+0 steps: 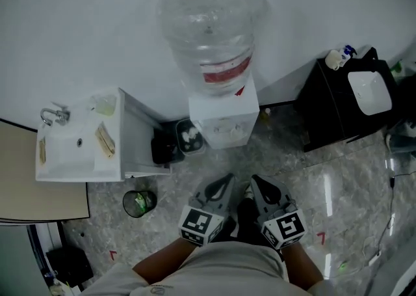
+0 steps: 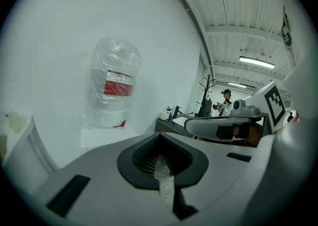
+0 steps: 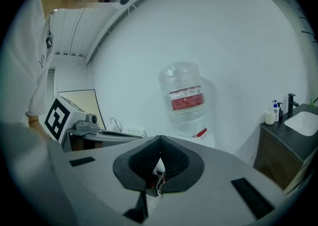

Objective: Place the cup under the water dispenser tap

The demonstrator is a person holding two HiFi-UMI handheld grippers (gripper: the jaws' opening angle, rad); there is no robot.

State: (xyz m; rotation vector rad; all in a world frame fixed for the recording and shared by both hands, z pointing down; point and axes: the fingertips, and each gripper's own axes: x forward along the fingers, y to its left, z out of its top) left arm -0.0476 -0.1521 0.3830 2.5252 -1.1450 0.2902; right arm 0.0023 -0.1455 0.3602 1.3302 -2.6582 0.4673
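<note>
Left gripper (image 2: 160, 151): the jaws are closed, with the dark pads meeting along their length. A thin pale sliver shows in the slit below the pads. Whether it is a held thing or the floor behind cannot be told.

Right gripper (image 3: 159, 159): the jaws are closed, pad against pad. A small red-and-white patch shows in the slit beneath them and is too small to name.

In the head view both grippers are level with each other, side by side and close together, low in the frame. Their tips point toward the water dispenser (image 1: 223, 122). Each marker cube, left (image 1: 200, 225) and right (image 1: 286, 228), faces up toward the camera.

The water dispenser stands against the white wall just ahead of the gripper tips and apart from them. It carries an inverted clear bottle (image 1: 211, 25) with a red label.

The cup cannot be identified with certainty in any view. Small white items lie in a dark container (image 1: 180, 133) touching the left side of the dispenser's base.

Further left stands a white sink unit (image 1: 45, 171) with a metal faucet (image 1: 55, 116). A round bin (image 1: 139, 203) sits on the marble floor (image 1: 312, 177) in front of it. To the right stands a dark cabinet (image 1: 328, 116) with a white basin (image 1: 369, 92).
</note>
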